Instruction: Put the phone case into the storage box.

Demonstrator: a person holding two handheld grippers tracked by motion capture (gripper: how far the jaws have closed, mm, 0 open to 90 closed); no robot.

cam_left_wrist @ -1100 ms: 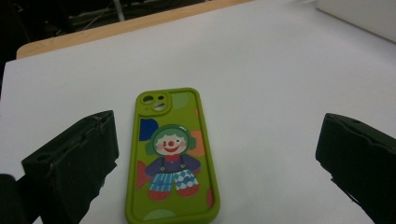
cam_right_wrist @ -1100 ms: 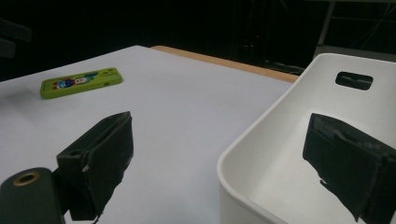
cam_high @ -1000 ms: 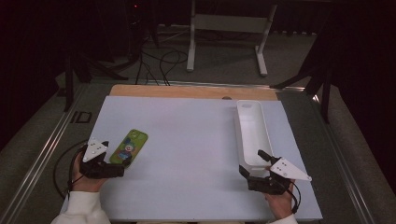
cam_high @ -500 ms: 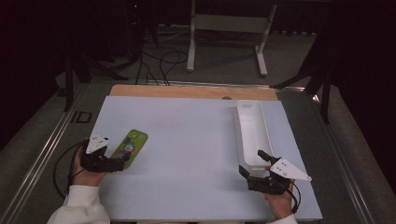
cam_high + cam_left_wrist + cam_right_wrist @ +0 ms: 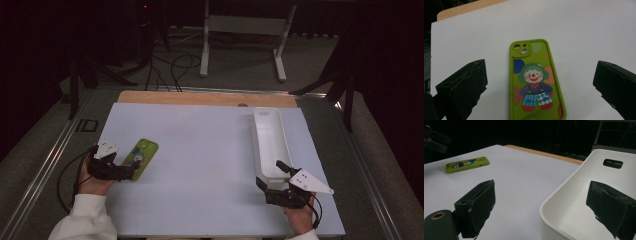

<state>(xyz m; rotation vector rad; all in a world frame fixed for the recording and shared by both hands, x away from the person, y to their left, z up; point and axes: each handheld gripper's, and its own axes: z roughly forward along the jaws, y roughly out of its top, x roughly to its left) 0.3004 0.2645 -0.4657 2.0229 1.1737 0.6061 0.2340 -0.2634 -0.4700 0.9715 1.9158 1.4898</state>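
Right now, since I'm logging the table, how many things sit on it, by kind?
Green phone case: 1
White tray: 1
Handheld tongs: 2, left tongs and right tongs
Total: 4

Lab — dark room, floor cables (image 5: 170,62)

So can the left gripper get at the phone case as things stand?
Probably yes: the left gripper is open, its jaws straddling the phone case, with nothing between them.
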